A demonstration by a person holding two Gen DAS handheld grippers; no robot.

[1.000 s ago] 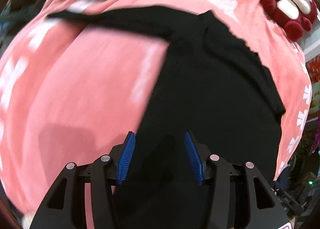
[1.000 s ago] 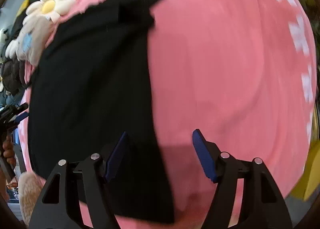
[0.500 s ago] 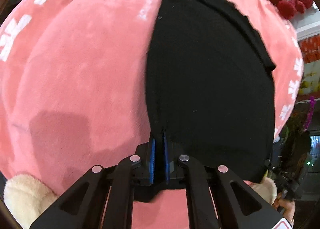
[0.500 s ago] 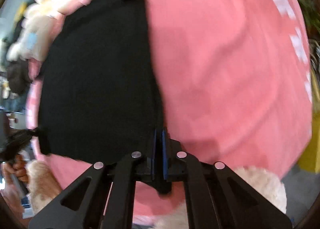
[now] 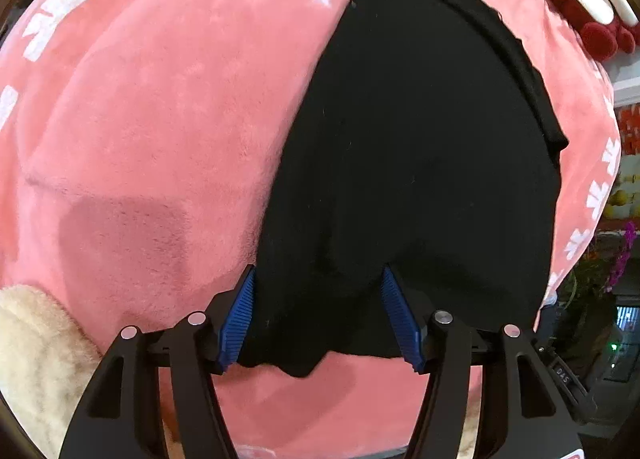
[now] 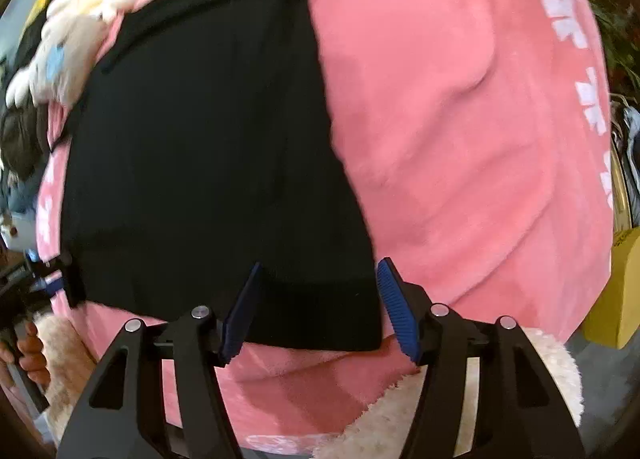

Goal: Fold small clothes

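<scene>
A black garment point(image 5: 416, 147) lies spread on a pink fleece blanket point(image 5: 160, 119). In the left wrist view my left gripper point(image 5: 320, 315) is open, its blue pads either side of the garment's rumpled near corner. In the right wrist view the same garment point(image 6: 208, 147) lies flat with a folded hem at its near edge. My right gripper point(image 6: 318, 311) is open over that hem's right corner, pads apart and holding nothing.
A red and white plush toy point(image 5: 592, 7) sits at the blanket's far right. A cream flower plush point(image 6: 80, 19) lies at the far left in the right wrist view. Cream fluffy fabric point(image 6: 400, 411) edges the blanket near me. A yellow object point(image 6: 616, 291) stands right.
Both grippers were shut on the garment's near edge half a second ago and have opened, letting the cloth drop onto the blanket. The near left corner now lies rumpled.
</scene>
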